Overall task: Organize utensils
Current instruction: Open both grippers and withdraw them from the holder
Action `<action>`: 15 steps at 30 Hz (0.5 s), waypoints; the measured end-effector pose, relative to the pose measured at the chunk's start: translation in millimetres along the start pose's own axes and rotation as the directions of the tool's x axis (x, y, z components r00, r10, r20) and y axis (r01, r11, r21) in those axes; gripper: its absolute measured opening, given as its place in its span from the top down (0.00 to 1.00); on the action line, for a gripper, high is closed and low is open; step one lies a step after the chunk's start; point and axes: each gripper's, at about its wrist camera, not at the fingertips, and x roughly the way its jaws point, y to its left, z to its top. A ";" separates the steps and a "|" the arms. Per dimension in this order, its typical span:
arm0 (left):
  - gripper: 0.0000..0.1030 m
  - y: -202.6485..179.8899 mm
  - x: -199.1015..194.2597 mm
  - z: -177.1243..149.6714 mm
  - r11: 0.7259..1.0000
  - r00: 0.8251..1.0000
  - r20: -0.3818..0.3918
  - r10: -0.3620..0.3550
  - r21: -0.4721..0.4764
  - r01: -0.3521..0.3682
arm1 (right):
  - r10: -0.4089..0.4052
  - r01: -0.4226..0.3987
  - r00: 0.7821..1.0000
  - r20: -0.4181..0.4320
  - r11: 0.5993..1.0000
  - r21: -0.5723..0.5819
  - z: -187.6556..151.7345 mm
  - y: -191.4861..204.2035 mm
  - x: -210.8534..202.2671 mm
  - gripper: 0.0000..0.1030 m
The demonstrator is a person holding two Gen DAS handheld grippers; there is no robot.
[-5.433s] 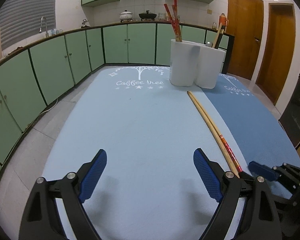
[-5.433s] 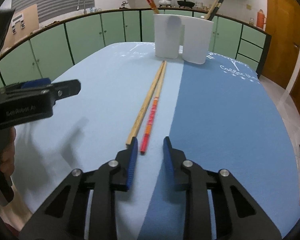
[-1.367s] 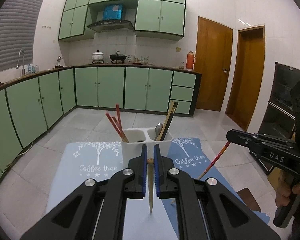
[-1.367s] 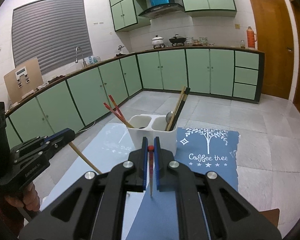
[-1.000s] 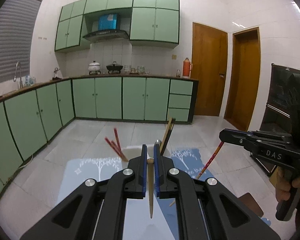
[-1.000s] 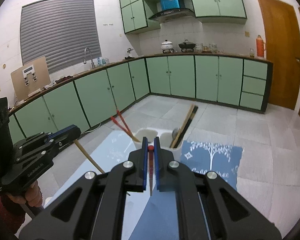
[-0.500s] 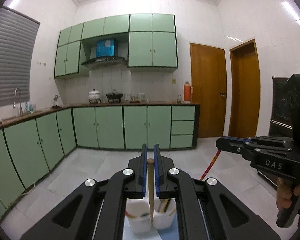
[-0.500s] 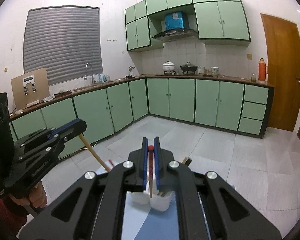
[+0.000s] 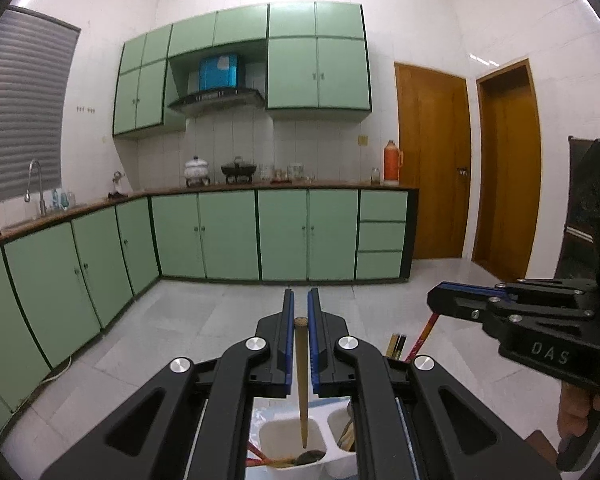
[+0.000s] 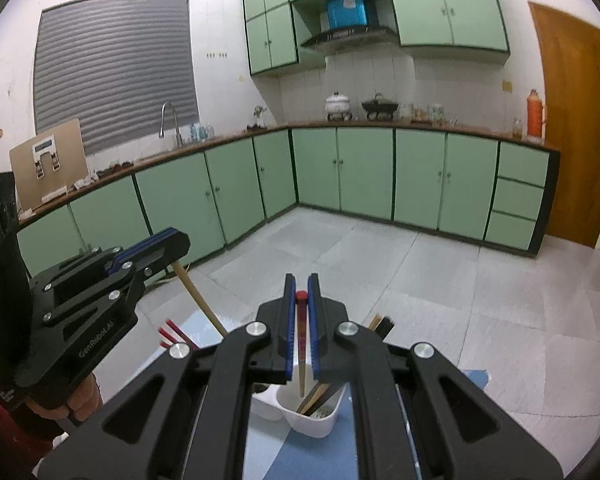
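Observation:
My left gripper [image 9: 299, 300] is shut on a plain wooden chopstick [image 9: 301, 380] that hangs point down. Its tip is over the left compartment of the white utensil holder [image 9: 266, 438]. My right gripper [image 10: 300, 284] is shut on a red-topped chopstick [image 10: 301, 344], tip down over the holder's [image 10: 320, 422] other compartment, which has dark and wooden sticks [image 10: 382, 326] in it. Red chopsticks [image 10: 172, 332] lean out of the left compartment. Each view shows the other gripper beside it: the right gripper [image 9: 440, 300] and the left gripper [image 10: 176, 240].
The holder stands on a blue mat [image 10: 300, 460]. A spoon [image 9: 310, 458] lies in the left compartment. A hand [image 10: 80, 400] holds the left gripper's handle. Green cabinets [image 9: 228, 236] line the far walls beyond a tiled floor [image 10: 420, 272]; wooden doors [image 9: 432, 168] are at right.
Both grippers have carried their chopsticks forward toward the holder. It has slid from mid-view to the bottom of both views, under the chopstick tips. Both stay shut.

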 end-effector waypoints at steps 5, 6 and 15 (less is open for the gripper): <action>0.94 7.4 18.4 -19.4 1.000 0.998 -0.061 0.000 -0.009 -0.001 | 0.010 -0.010 0.999 -0.049 1.000 -0.007 -15.0 6.4 22.3 0.95; 0.93 8.9 20.6 -22.2 1.000 0.998 -0.070 0.001 -0.014 -0.002 | 0.009 -0.009 0.998 -0.057 1.000 -0.007 -17.8 7.1 25.2 0.94; 0.75 25.5 18.0 -28.2 0.998 0.996 -0.089 0.018 -0.055 -0.023 | -0.043 0.044 0.999 -0.027 0.999 0.024 -23.1 1.1 12.6 0.76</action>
